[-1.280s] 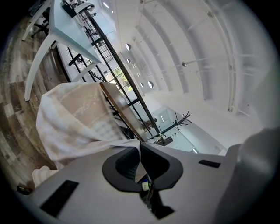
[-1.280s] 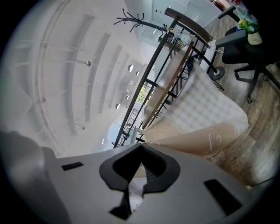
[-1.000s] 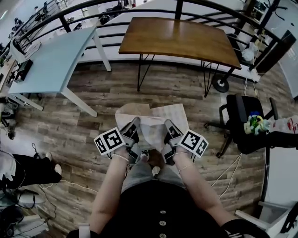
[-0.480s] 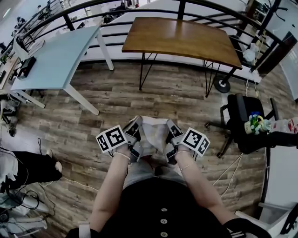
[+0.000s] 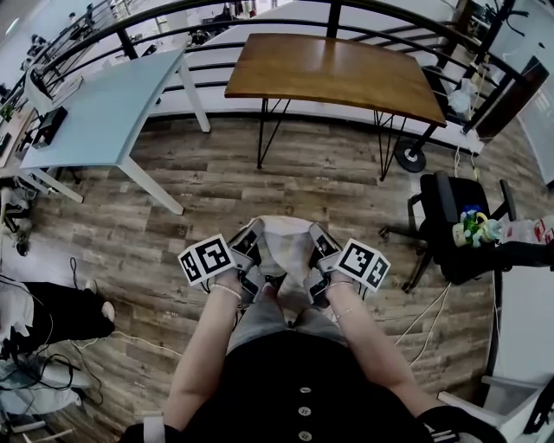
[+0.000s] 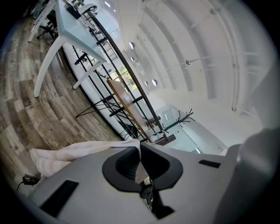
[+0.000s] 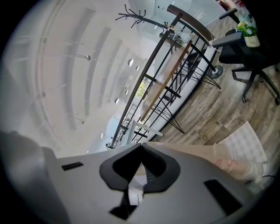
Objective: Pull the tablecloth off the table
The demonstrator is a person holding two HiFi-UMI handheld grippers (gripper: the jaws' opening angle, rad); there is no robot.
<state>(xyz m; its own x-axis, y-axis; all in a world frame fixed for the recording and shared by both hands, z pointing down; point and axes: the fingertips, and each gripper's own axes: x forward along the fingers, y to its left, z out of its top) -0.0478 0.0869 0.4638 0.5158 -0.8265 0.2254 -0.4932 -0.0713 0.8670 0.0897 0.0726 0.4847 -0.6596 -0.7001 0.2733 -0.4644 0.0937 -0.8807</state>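
Observation:
The pale tablecloth (image 5: pixel 282 246) hangs bunched between my two grippers, in front of the person's body and above the wooden floor. My left gripper (image 5: pixel 252 237) is shut on the cloth's left part, and the fabric (image 6: pixel 65 154) trails out sideways from its closed jaws (image 6: pixel 140 145). My right gripper (image 5: pixel 318 239) is shut on the right part, where a checked fold (image 7: pixel 243 146) droops beside its closed jaws (image 7: pixel 142 147). The brown wooden table (image 5: pixel 338 71) stands bare a few steps ahead.
A light blue table (image 5: pixel 102 108) stands at the left. A black railing (image 5: pixel 260 19) runs behind both tables. A black office chair (image 5: pixel 457 227) carrying a bottle and small items is at the right. Cables lie on the floor near it.
The cloth, spread wider and hanging lower a second ago, is now gathered into a tighter bundle between the grippers. The grippers themselves have hardly shifted.

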